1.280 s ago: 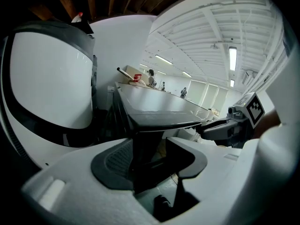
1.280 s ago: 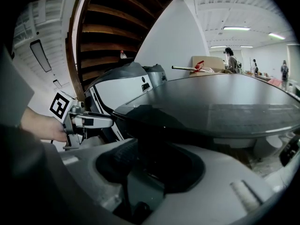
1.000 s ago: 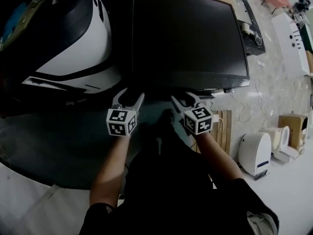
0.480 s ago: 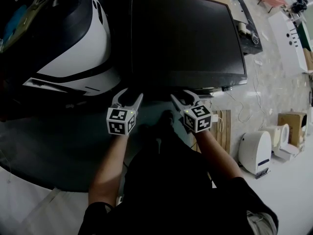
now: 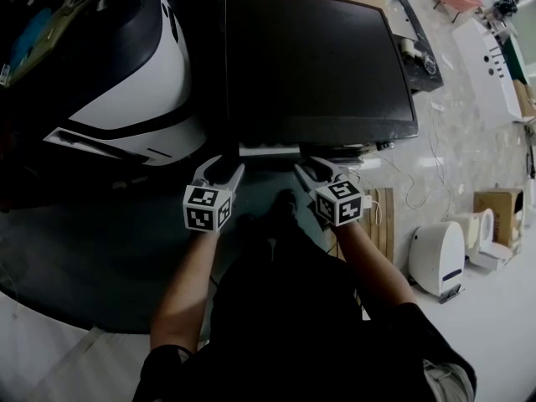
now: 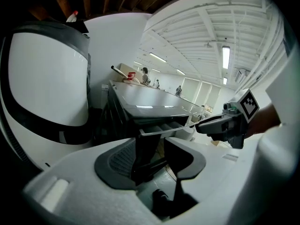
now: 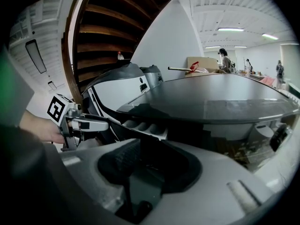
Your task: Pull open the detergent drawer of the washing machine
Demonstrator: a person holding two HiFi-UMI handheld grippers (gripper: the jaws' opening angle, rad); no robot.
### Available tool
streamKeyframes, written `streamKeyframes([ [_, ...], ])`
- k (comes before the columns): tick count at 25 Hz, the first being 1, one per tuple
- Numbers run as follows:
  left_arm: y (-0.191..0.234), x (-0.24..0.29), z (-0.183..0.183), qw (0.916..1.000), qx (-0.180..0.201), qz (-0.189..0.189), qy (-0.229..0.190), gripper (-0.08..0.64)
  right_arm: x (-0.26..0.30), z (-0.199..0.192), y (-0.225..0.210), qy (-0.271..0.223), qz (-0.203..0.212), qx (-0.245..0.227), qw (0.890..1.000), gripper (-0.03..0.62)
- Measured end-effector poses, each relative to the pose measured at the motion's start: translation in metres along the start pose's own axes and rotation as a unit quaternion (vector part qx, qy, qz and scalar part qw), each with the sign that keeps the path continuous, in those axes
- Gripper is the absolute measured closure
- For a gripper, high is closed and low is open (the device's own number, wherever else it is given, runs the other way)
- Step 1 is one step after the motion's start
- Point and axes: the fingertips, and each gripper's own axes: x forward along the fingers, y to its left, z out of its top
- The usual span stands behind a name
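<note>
The washing machine [image 5: 318,65] has a dark flat top. At its near front edge the white detergent drawer [image 5: 268,150] sticks out a little, and its compartments show in both gripper views [image 6: 161,127] [image 7: 145,128]. My left gripper [image 5: 224,164] sits at the drawer's left end and my right gripper [image 5: 316,167] at its right end. Both point at the machine's front. Both sets of jaws are closing. The drawer's ends lie just beyond the fingertips, with no pad pressing on anything. The machine's front below the drawer is dark and hard to read.
A large white and black rounded appliance [image 5: 126,82] stands close on the left. Right of the machine are cables on the pale floor, a small wooden pallet [image 5: 385,224], a white device [image 5: 437,262] and a cardboard box [image 5: 498,216]. People stand far off in the hall.
A white strip of the drawer now shows at the machine's front edge where none showed before. Both grippers' jaws stand slightly narrower. The hands have stayed in place.
</note>
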Motion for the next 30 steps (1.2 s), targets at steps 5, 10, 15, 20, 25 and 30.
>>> streamKeyframes([
  [5,-0.004,-0.007,0.000,0.9997,0.023,-0.004,-0.003,0.367,-0.007,-0.010,0.005,0.010,-0.009,-0.001,1.000,0.457],
  [10,-0.013,-0.015,-0.007,0.9993,0.030,-0.020,0.005,0.370,-0.016,-0.019,0.011,0.009,-0.012,-0.005,1.000,0.460],
  [15,-0.022,-0.028,-0.018,0.9993,0.026,-0.025,0.009,0.374,-0.027,-0.032,0.020,0.012,-0.009,-0.002,1.000,0.476],
  [20,-0.029,-0.037,-0.024,0.9995,0.019,-0.023,0.012,0.376,-0.035,-0.038,0.028,0.021,-0.005,-0.005,1.000,0.476],
  [25,-0.039,-0.049,-0.036,0.9998,0.012,-0.011,0.014,0.376,-0.047,-0.051,0.035,0.026,0.010,-0.007,1.000,0.476],
  [30,-0.054,-0.064,-0.049,0.9998,0.003,0.001,0.019,0.376,-0.064,-0.066,0.046,0.040,0.025,-0.015,0.999,0.476],
])
